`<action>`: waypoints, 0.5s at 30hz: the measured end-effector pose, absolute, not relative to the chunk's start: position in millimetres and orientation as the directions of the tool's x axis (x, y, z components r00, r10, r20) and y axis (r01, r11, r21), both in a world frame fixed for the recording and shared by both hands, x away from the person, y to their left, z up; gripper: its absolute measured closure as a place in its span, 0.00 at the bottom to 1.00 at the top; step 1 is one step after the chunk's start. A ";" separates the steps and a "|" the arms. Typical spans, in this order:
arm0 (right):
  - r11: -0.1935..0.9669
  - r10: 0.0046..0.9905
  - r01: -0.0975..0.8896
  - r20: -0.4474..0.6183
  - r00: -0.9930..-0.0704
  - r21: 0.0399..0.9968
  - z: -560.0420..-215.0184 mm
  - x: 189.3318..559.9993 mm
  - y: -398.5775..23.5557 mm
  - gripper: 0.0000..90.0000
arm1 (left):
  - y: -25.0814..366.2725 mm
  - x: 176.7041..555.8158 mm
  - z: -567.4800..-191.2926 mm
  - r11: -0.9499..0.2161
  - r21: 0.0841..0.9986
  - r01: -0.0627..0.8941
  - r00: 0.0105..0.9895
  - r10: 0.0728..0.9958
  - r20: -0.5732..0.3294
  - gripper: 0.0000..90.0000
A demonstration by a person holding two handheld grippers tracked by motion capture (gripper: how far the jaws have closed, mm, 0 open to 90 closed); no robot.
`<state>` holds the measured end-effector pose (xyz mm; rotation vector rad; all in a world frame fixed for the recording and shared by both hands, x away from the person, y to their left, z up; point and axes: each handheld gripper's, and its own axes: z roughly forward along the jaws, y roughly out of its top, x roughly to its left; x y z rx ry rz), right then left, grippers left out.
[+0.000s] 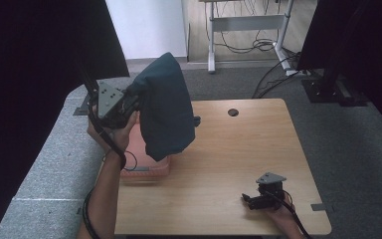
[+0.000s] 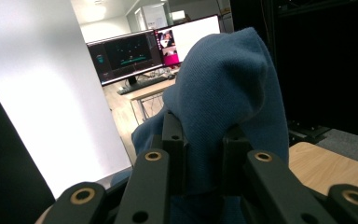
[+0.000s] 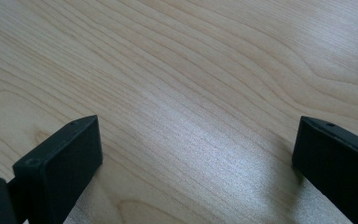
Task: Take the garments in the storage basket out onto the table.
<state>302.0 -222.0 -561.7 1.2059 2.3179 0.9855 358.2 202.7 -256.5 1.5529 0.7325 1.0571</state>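
A dark blue cloth (image 1: pixel 166 107) hangs in the air over the left part of the wooden table (image 1: pixel 229 164). My left gripper (image 1: pixel 132 102) is shut on its upper edge, raised well above the table. In the left gripper view the blue cloth (image 2: pixel 228 102) bulges up between and over the two black jaws, and the left gripper (image 2: pixel 204 154) pinches it. The cloth's lower end dangles over a pink bin (image 1: pixel 146 167). My right gripper (image 1: pixel 248 200) rests low near the table's front right edge. In the right gripper view its jaws stand wide apart, open over bare wood (image 3: pixel 191 93).
The pink bin sits at the table's left edge, partly hidden by the cloth. A small round hole (image 1: pixel 233 112) marks the table's far side. Grey carpet (image 1: pixel 348 149) surrounds the table, with a desk frame and cables (image 1: pixel 248 30) behind.
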 end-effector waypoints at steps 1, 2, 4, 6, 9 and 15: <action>0.397 0.816 0.575 0.012 -0.579 0.716 -561.7 302.0 -222.1 0.01 | 201.6 358.6 -256.6 -0.240 0.968 -0.073 0.419 0.873 0.248 0.85; 0.398 0.816 0.575 0.011 -0.578 0.715 -561.6 302.0 -222.1 0.01 | 200.7 358.9 -256.9 -0.241 0.968 -0.072 0.421 0.872 0.249 0.85; 0.398 0.816 0.575 0.011 -0.578 0.715 -561.6 301.9 -222.1 0.01 | 198.5 359.7 -257.9 -0.241 0.968 -0.072 0.424 0.871 0.248 0.85; 0.398 0.816 0.575 0.011 -0.578 0.715 -561.6 301.8 -222.2 0.01 | 196.2 360.8 -259.0 -0.246 0.967 -0.069 0.427 0.869 0.251 0.85; 0.397 0.816 0.575 0.012 -0.578 0.715 -561.6 301.6 -222.3 0.01 | 193.2 362.7 -261.1 -0.253 0.965 -0.063 0.429 0.867 0.256 0.85; 0.397 0.816 0.575 0.011 -0.578 0.716 -561.6 301.4 -222.4 0.01 | 189.2 367.6 -265.4 -0.258 0.965 -0.050 0.431 0.866 0.254 0.85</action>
